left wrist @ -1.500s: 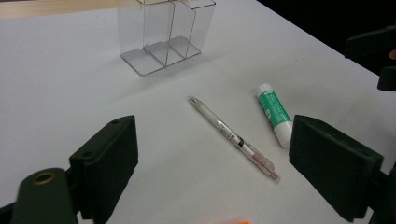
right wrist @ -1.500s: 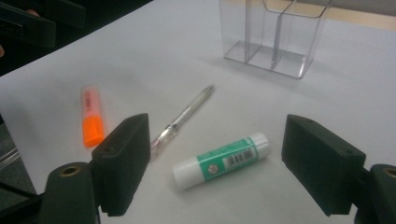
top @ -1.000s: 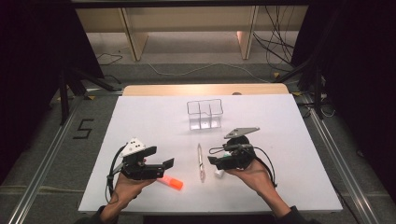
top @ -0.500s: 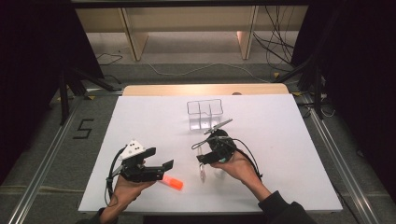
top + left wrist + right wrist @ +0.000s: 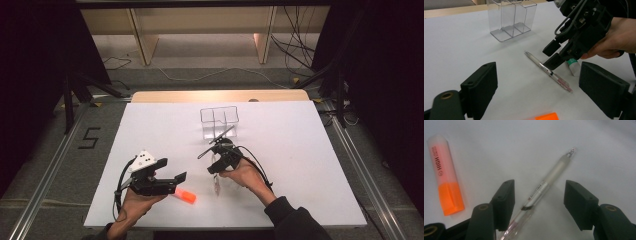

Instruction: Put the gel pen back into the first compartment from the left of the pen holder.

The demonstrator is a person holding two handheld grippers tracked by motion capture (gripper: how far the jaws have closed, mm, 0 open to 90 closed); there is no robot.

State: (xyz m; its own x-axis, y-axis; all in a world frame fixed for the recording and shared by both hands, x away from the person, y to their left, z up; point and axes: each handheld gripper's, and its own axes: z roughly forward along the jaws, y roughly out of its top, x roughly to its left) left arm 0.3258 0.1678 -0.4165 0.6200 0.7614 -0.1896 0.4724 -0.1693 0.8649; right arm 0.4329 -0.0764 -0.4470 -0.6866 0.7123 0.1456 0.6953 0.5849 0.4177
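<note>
right gripper (image 5: pixel 537 202) jaws straddle the pen (image 5: pixel 544 187), have just been closing, pads not yet on it. pen: frosted clear barrel, metal tip, pinkish rear, lying flat on the white table (image 5: pixel 300 165). left gripper (image 5: pixel 546 92) gapes, empty.

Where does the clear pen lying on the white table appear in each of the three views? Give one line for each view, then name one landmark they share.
High view: the pen lies low at centre, just under the right claw.
Left gripper view: right of centre, slanting down to the right, under the right claw's tips.
Right gripper view: at centre, lying between the open jaws, its tip toward the upper right.
Shared landmark: the orange highlighter.
</note>
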